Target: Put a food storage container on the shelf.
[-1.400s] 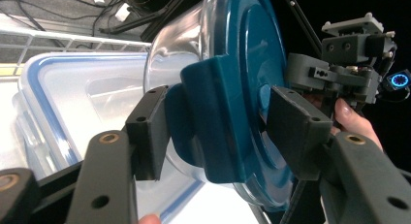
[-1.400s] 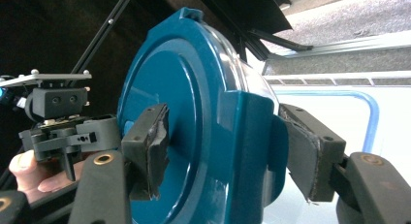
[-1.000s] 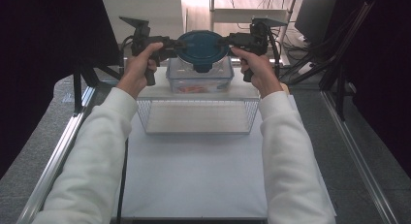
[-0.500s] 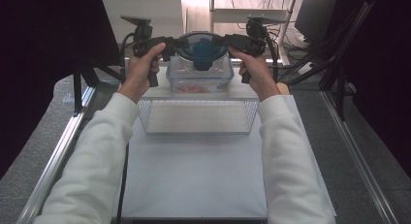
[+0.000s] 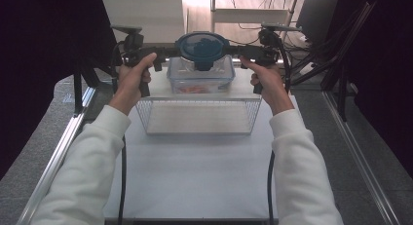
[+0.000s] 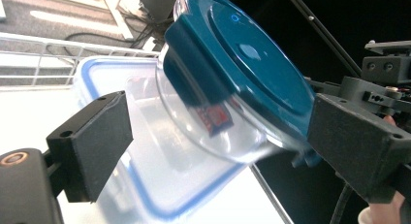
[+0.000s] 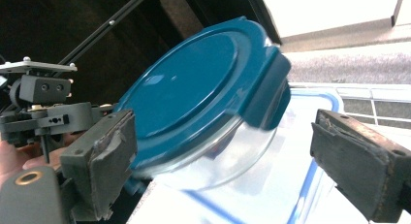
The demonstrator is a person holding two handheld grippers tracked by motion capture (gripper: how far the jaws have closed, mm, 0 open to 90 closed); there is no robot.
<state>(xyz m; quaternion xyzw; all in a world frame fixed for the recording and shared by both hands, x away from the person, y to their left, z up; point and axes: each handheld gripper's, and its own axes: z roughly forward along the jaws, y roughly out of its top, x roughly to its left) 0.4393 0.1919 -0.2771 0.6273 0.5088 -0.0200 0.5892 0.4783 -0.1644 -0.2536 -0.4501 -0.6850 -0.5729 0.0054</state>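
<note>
since the earlier high view both hands have drawn outward to either side, and the jaws of both grippers have just been opening, so that the round clear glass bowl with a dark teal clip-on lid (image 5: 202, 50) now sits released on top of the rectangular clear plastic container with a blue-rimmed lid (image 5: 200, 79), at the far end of the white table (image 5: 195, 181) behind the clear mesh-walled basket (image 5: 197, 115). the left gripper (image 5: 163, 53) stands wide, its pads apart from the bowl's rim with nothing pressed between them, as the left gripper view shows the bowl (image 6: 232, 83) lying between the two black jaws without touching either. the right gripper (image 5: 239, 51) is likewise spread wide, and the right gripper view shows the bowl (image 7: 203, 103) between its jaws, close to the left pad though no grip is evident. the step in hand appears to be letting go and backing off; done well, each gripper should pull straight out, level and sideways, keeping the pads clear of the lid's clips so the bowl is not nudged off centre on the smooth plastic lid beneath it.
</note>
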